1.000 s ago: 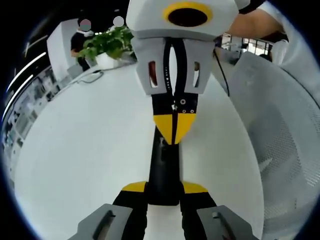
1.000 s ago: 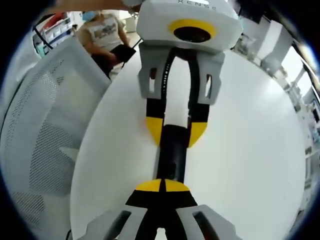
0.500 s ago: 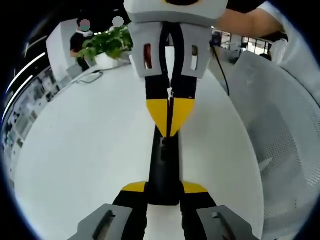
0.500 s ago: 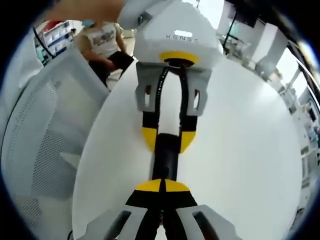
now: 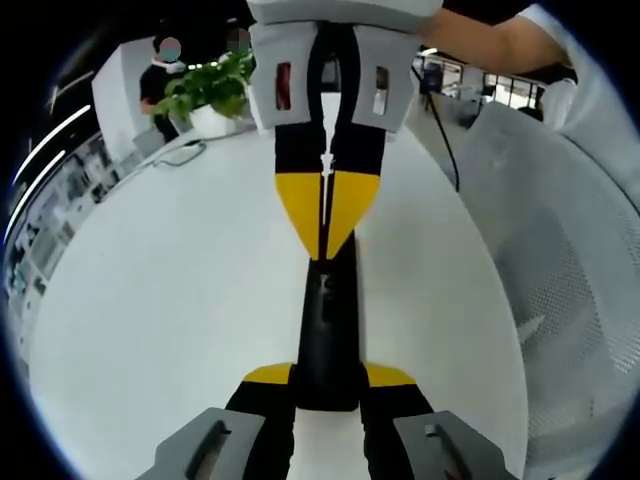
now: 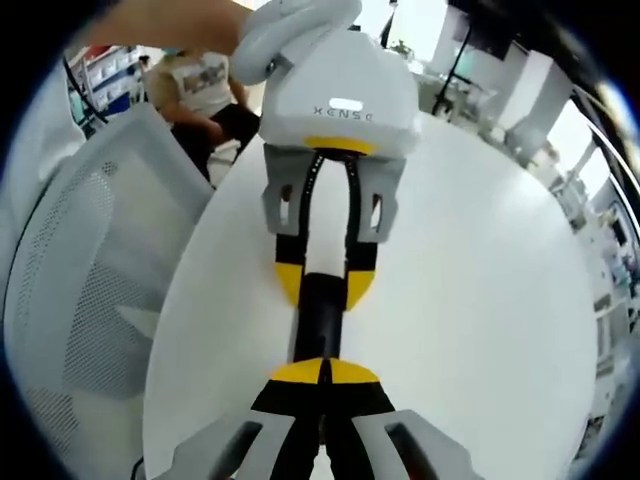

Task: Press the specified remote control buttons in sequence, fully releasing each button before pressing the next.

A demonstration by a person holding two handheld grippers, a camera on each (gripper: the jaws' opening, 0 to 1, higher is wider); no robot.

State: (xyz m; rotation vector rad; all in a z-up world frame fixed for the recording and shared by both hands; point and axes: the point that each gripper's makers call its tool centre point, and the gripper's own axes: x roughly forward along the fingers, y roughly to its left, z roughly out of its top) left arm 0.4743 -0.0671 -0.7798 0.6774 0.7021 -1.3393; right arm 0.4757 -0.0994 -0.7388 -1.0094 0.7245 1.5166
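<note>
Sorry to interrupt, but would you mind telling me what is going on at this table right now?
A person works two handheld grippers over a white table. The left gripper is shut on a black remote control, clamping its near end. The right gripper, jaws closed, has its yellow tips on the remote's far end, as if pressing a button. A white mesh chair stands beside the table, and a potted plant sits at its far edge.

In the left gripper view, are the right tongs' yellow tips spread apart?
No, the right tongs have their tips pressed together, pointing at the black remote.
</note>
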